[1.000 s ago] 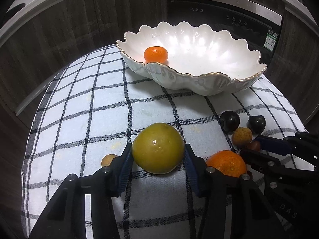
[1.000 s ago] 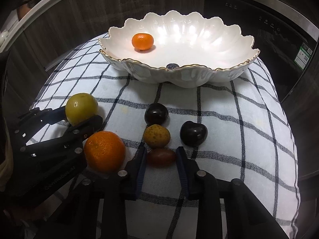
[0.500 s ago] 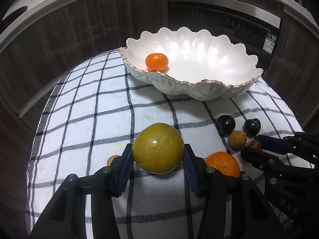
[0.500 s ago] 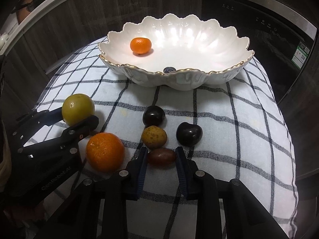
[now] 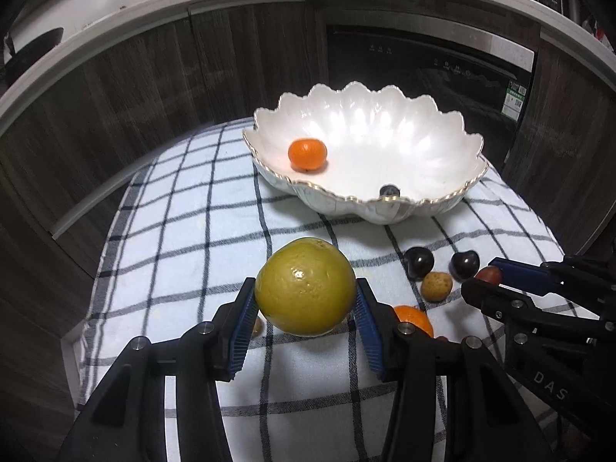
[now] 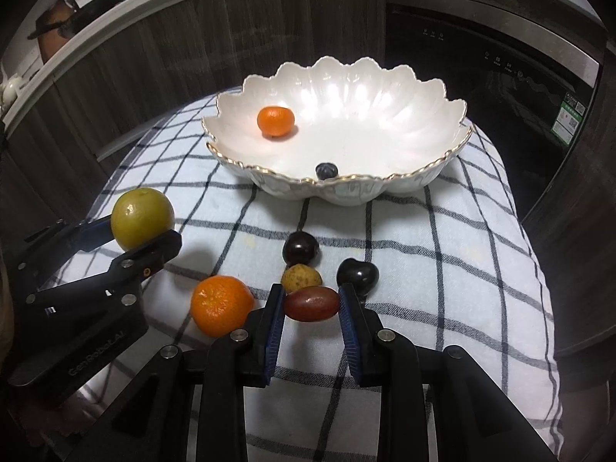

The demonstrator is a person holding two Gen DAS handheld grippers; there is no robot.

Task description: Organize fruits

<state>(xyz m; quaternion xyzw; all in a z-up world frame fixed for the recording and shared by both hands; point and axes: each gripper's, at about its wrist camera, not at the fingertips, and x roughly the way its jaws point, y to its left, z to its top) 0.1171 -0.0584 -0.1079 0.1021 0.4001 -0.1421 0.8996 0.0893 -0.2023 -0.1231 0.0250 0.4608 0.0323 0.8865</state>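
Your right gripper (image 5: pixel 487 275) shows the white letters "DAS" on its black body at the lower right of your left wrist view. Your left gripper (image 6: pixel 142 227) carries pale lettering that looks like "GenRobot.AI" along its black arm, low on the left of your right wrist view. The green-and-white sticker (image 6: pixel 569 117) on the dark appliance front has print too small to read.
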